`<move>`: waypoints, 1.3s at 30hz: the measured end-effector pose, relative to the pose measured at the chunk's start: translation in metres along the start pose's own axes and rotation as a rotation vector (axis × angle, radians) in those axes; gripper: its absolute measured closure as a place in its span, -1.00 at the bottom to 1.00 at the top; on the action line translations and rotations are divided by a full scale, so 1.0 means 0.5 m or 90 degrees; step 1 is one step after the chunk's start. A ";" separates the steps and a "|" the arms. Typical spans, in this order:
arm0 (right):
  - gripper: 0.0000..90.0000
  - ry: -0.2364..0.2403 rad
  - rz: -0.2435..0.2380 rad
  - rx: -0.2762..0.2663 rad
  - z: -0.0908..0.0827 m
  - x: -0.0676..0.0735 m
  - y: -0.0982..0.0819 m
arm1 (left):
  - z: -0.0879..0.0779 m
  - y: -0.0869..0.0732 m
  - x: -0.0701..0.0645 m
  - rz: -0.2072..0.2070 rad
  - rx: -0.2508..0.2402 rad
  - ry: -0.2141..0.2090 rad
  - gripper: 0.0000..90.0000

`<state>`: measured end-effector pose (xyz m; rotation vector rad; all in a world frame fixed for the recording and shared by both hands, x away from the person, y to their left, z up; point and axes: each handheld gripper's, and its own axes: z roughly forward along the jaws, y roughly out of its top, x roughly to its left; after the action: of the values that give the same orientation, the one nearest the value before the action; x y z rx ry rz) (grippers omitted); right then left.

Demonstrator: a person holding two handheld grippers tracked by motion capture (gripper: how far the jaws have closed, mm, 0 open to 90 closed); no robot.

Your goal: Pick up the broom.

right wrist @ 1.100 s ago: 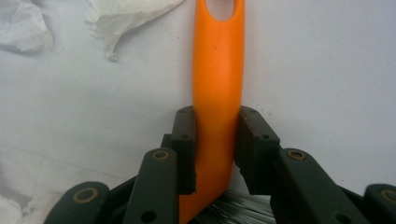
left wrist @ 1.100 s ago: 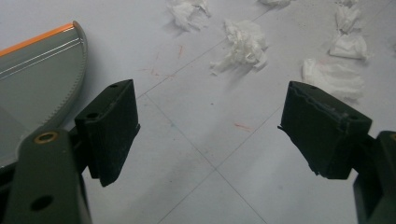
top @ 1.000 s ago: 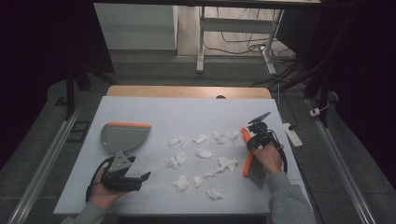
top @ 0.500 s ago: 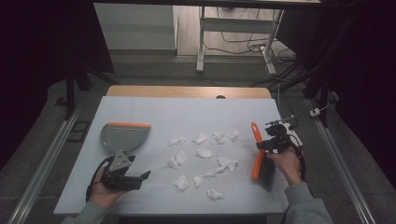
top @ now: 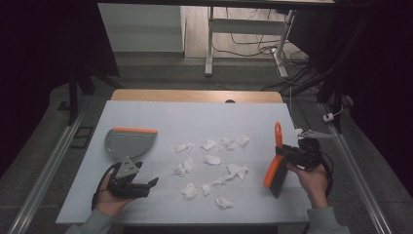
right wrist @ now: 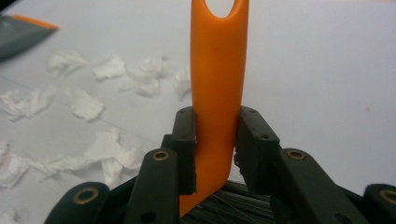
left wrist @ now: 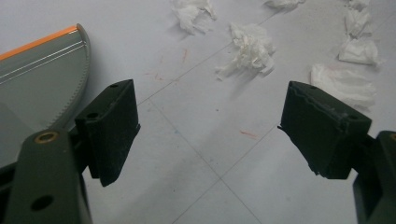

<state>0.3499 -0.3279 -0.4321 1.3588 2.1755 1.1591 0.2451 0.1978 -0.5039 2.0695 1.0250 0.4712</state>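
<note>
**Brush clamped in the right gripper, at the right of the paper scraps**

Brush (right wrist: 215, 88) sits between the jaws of the right gripper (right wrist: 215, 149), whose pads press on both sides of its orange handle; the dark bristles show just below the jaws in the right gripper view. In the high view the right gripper (top: 290, 155) holds the brush (top: 275, 168) above the right part of the white table (top: 160, 114), handle pointing away from the person and bristle end toward them.

To its left lie crumpled paper scraps (top: 209, 165), scattered across the middle of the table. Farther left the left gripper (top: 141, 186) rests near the front edge, its jaws standing wide apart with nothing between them. Just beyond it lies the grey dustpan (top: 129, 143) with its orange lip; in the left gripper view the dustpan (left wrist: 37, 79) is beside the left jaw and scraps (left wrist: 247, 49) lie ahead.
</note>
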 end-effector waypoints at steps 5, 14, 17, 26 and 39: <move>0.57 0.011 -0.007 -0.050 -0.010 0.003 0.002 | 0.004 0.003 -0.002 0.002 -0.001 0.003 -0.55; 0.57 0.017 -0.015 -0.125 -0.016 0.020 0.022 | 0.007 0.006 0.001 -0.001 -0.003 0.005 -0.55; 0.57 0.028 -0.013 -0.142 -0.016 0.029 0.032 | 0.009 0.013 -0.004 0.004 -0.008 0.002 -0.55; 0.57 0.058 -0.012 -0.188 -0.005 0.057 0.054 | 0.022 0.043 -0.024 0.027 -0.020 -0.006 -0.55; 0.56 0.133 0.008 -0.208 0.038 0.123 0.078 | 0.080 0.132 -0.100 0.091 -0.057 -0.046 -0.53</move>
<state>0.3548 -0.2579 -0.4050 1.1564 1.9937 1.6419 0.2726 0.1140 -0.4784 2.0727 0.8026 0.5010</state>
